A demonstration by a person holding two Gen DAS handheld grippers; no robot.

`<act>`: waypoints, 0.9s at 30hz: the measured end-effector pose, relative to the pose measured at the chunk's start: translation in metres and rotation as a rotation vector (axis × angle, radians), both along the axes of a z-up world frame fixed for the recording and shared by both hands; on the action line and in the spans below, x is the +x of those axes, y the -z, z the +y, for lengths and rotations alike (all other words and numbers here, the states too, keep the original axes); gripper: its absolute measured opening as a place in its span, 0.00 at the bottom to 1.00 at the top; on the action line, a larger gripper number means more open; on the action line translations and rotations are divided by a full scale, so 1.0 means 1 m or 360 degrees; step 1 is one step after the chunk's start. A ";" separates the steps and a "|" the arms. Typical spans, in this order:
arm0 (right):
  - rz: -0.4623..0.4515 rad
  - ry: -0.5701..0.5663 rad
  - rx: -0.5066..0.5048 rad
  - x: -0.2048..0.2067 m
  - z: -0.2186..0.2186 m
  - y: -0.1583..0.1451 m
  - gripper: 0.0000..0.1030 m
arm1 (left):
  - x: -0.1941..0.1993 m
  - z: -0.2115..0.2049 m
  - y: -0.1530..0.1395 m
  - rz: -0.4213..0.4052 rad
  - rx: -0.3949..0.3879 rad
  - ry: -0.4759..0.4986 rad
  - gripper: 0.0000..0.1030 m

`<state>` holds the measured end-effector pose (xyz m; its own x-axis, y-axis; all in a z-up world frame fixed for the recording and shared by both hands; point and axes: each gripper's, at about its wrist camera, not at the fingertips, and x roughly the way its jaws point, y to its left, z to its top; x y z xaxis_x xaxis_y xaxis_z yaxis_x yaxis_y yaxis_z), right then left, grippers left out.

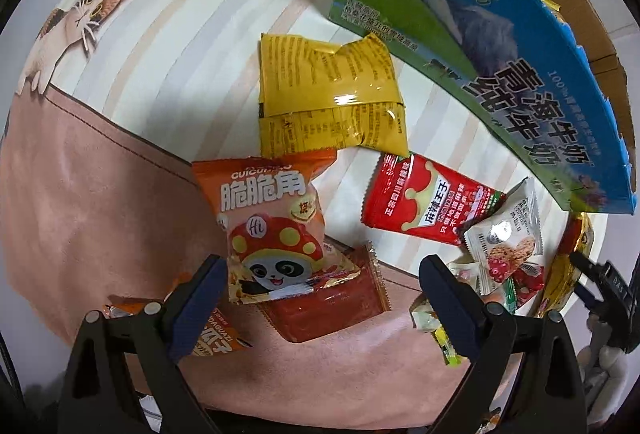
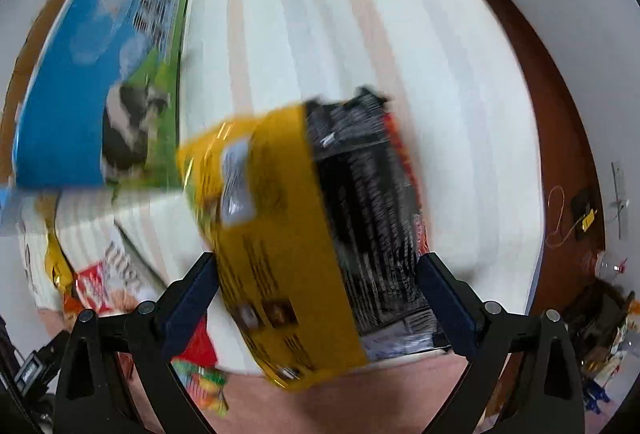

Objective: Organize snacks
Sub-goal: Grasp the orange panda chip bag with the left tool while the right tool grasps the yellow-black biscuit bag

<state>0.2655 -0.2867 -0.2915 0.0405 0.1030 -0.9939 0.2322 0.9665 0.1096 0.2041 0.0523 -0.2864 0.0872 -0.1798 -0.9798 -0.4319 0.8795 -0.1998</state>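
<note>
Right wrist only: right gripper (image 2: pixel 316 298) clamped on blurred yellow-black bag (image 2: pixel 304 234); left gripper (image 1: pixel 320 286) wide, empty.

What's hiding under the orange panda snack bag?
Under the orange panda bag lies a flat red packet; its right and bottom parts stick out. Its upper left is covered, so its label cannot be read. The open left gripper hovers around both.

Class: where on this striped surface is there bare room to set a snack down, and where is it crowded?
Free: the striped stretch between the cat print and the yellow packet. Crowded: between the red packet and the blue box.
</note>
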 end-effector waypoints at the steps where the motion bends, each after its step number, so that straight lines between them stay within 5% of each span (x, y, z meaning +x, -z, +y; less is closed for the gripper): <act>1: 0.0047 -0.0002 0.0050 -0.007 0.003 0.001 0.95 | -0.001 0.002 0.000 -0.0001 -0.0001 -0.0009 0.95; 5: 0.0068 0.0043 0.0181 -0.028 0.005 0.001 0.95 | -0.010 0.017 0.001 0.0005 -0.0045 -0.0063 0.95; 12: -0.0013 0.0185 0.0008 -0.025 0.003 0.002 0.99 | -0.005 0.037 0.024 0.0092 -0.0158 -0.0154 0.95; 14: -0.0025 0.0219 -0.0018 -0.022 -0.002 0.006 0.99 | -0.003 0.041 0.028 0.0065 -0.0166 -0.0174 0.78; 15: -0.0024 0.0239 -0.0021 -0.022 -0.004 0.008 0.98 | -0.003 0.042 0.029 0.0059 -0.0140 -0.0167 0.61; 16: -0.0023 0.0260 -0.0014 -0.024 -0.007 0.009 0.96 | -0.001 0.042 0.031 0.0058 -0.0105 -0.0147 0.51; 19: -0.0043 0.0217 -0.0066 -0.028 -0.005 0.006 0.85 | 0.001 0.039 0.034 0.0019 -0.0040 -0.0064 0.44; 27: 0.0053 -0.0001 -0.0073 -0.076 -0.001 0.005 0.84 | -0.020 -0.022 0.024 -0.0025 0.0185 0.0466 0.43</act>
<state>0.1896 -0.2881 -0.2966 0.0071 0.0574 -0.9983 0.2345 0.9704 0.0575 0.1846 0.0305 -0.3104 0.0636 -0.0862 -0.9942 -0.1546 0.9834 -0.0951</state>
